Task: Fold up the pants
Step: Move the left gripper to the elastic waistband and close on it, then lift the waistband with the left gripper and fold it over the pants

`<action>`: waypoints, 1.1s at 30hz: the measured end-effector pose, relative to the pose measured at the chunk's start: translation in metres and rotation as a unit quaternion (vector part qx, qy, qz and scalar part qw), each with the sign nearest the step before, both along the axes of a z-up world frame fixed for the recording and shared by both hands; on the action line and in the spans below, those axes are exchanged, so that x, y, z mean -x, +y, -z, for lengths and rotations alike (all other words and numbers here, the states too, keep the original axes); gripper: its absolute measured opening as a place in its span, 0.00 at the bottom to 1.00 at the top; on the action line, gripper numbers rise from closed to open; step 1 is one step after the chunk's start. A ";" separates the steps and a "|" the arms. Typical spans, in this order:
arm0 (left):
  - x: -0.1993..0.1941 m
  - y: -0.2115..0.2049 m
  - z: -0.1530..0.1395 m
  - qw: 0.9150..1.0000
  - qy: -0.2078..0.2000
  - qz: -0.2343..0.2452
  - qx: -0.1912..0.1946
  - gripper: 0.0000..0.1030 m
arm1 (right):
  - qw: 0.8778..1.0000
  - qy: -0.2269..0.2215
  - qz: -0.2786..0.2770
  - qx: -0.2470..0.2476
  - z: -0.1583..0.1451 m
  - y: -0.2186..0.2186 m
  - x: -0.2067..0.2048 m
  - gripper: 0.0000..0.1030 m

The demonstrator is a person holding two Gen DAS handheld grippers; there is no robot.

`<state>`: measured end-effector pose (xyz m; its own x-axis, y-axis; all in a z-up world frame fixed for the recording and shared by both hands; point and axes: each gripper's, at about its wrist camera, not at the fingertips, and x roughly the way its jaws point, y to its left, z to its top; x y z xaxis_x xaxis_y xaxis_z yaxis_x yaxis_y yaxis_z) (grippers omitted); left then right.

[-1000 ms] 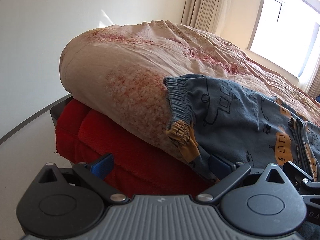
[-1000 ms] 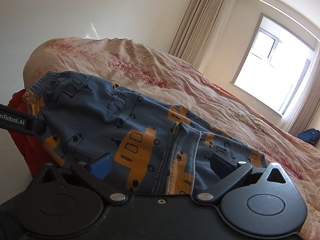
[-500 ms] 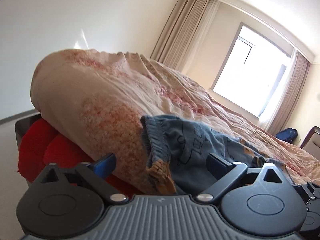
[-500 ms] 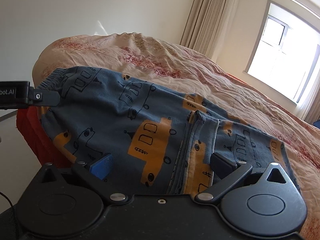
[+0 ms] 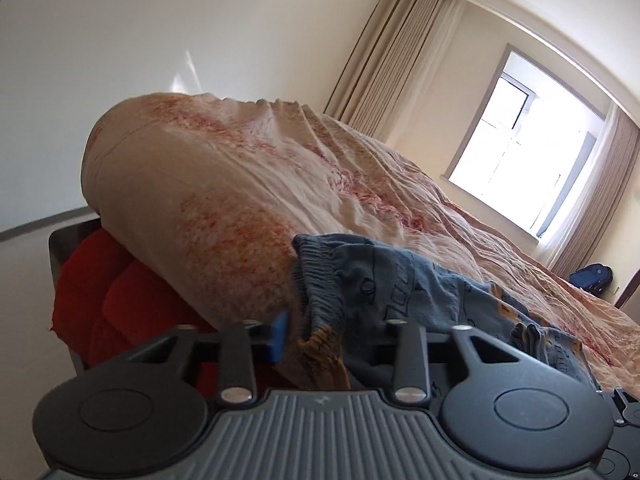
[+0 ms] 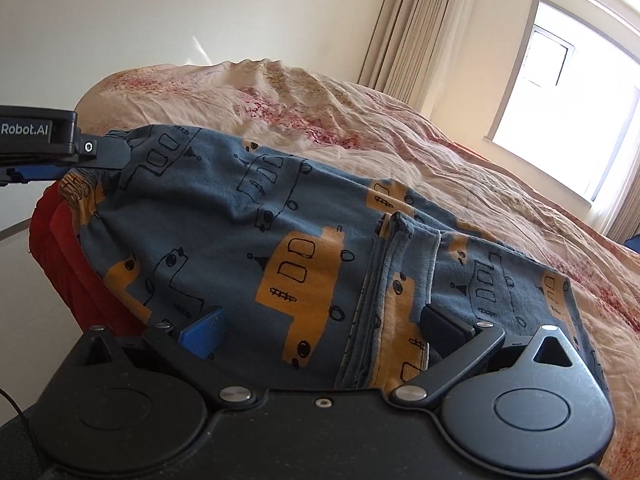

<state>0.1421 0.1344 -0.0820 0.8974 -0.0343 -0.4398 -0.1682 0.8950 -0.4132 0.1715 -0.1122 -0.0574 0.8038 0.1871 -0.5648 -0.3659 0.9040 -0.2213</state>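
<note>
The pants point(image 6: 304, 248) lay at the bed's point(image 6: 460, 152) edge, lower centre of frame, not yet folded. The left gripper point(image 5: 312, 340) had just closed its jaws on the waistband; the right gripper point(image 6: 320, 332) stood open around the crotch seam.

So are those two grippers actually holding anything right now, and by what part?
The left gripper, whose jaws have just been closing, pinches the blue pants at the elastic waistband corner. The right gripper is open, with pants fabric lying between its jaws, ungripped.
</note>
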 end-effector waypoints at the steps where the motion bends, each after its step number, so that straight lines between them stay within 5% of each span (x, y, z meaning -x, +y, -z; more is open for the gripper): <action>1: 0.001 0.002 0.000 1.000 -0.002 -0.001 0.006 0.16 | 1.000 0.001 0.001 -0.003 0.000 -0.001 -0.001 1.00; 8: 0.009 -0.014 -0.016 0.997 -0.057 0.049 0.003 0.11 | 1.000 0.004 0.004 -0.003 0.001 -0.001 -0.002 1.00; 15: 0.000 -0.004 0.002 1.000 -0.012 0.007 -0.002 0.13 | 1.000 0.006 0.005 -0.007 0.001 -0.002 -0.002 1.00; 20: -0.003 0.014 0.018 0.999 0.013 -0.001 0.036 0.46 | 1.000 0.006 0.005 -0.007 0.001 -0.002 -0.002 1.00; 27: -0.011 0.038 0.043 0.987 0.016 0.023 0.157 0.46 | 1.000 0.006 0.006 -0.009 0.001 -0.002 -0.002 1.00; 28: -0.013 0.041 0.047 0.984 0.019 0.025 0.175 0.43 | 1.000 0.006 0.005 -0.009 0.001 -0.002 -0.002 1.00; 29: -0.014 0.044 0.049 0.981 0.018 0.029 0.189 0.27 | 1.000 0.006 0.006 -0.010 0.001 -0.002 -0.002 1.00; 33: -0.009 0.040 0.040 0.984 0.012 0.025 0.176 0.17 | 1.000 0.006 0.007 -0.017 0.001 -0.004 -0.002 1.00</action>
